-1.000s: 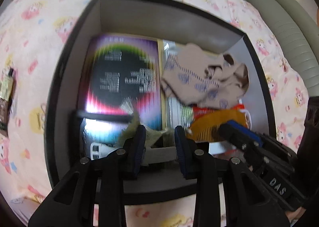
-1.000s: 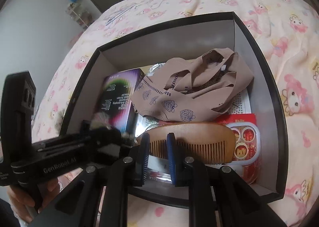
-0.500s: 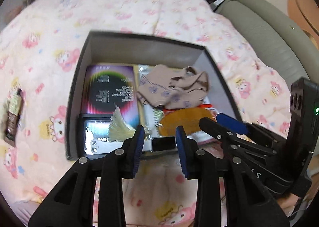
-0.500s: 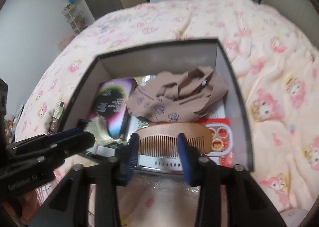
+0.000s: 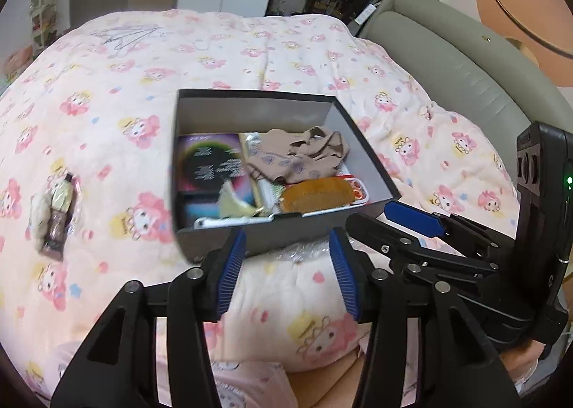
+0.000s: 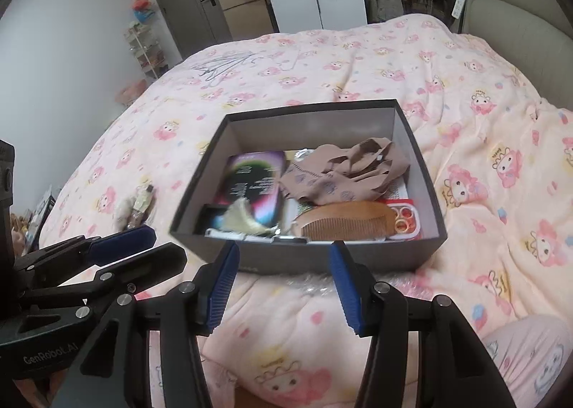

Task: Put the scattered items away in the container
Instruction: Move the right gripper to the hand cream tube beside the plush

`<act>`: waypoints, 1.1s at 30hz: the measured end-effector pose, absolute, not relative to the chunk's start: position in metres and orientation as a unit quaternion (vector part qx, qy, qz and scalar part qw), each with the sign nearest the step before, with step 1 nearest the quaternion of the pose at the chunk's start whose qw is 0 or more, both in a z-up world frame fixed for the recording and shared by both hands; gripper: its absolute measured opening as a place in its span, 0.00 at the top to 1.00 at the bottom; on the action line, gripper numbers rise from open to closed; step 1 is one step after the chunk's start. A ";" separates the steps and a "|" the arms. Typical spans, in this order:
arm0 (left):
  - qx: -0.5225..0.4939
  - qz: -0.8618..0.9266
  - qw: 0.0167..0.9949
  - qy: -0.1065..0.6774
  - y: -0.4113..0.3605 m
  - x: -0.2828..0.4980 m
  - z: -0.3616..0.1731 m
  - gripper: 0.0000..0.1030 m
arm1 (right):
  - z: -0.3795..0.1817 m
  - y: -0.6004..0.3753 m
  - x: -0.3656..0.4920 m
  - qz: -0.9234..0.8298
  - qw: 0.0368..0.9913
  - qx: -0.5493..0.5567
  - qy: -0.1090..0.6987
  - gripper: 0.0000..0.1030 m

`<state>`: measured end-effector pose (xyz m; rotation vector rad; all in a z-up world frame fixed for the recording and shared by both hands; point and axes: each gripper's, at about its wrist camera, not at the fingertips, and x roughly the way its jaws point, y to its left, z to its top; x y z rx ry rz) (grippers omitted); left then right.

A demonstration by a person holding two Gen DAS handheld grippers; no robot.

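A dark grey box [image 5: 372,171] [image 6: 426,171] sits on the bed. Inside lie a wooden comb [image 5: 315,195] [image 6: 347,223], a beige garment [image 5: 297,157] [image 6: 343,171], a purple packet [image 5: 209,164] [image 6: 254,178] and a pale tassel [image 5: 232,204] [image 6: 243,220]. My left gripper [image 5: 288,272] is open and empty, in front of the box. My right gripper [image 6: 283,282] is open and empty, also in front of the box; it shows in the left wrist view [image 5: 415,221] too. A small wrapped item [image 5: 59,207] [image 6: 138,204] lies on the quilt left of the box.
The pink cartoon-print quilt [image 5: 143,85] [image 6: 483,157] covers the bed. A grey padded headboard [image 5: 465,75] runs along the right. A door [image 6: 186,3] and shelves [image 6: 143,46] stand beyond the bed. Wire hangers [image 6: 222,64] lie at the far end.
Both grippers let go inside the box, opened wide and pulled back and up. The comb and the tassel now lie in the box.
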<state>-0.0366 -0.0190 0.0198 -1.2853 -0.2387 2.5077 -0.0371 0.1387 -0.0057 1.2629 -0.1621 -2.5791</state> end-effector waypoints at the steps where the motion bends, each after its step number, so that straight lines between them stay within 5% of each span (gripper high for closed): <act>1: -0.450 0.875 0.152 -0.089 -0.026 -0.033 0.019 0.48 | -0.007 0.134 -0.035 -0.888 0.135 0.437 -0.056 0.53; 25: -0.452 0.861 -0.008 -0.233 -0.265 -0.003 -0.054 0.48 | -0.073 -0.097 -0.073 -0.802 0.299 0.518 -0.013 0.53; 33: -0.487 0.824 -0.019 -0.288 -0.324 -0.056 -0.121 0.64 | -0.122 -0.150 -0.121 -0.763 0.328 0.556 -0.017 0.53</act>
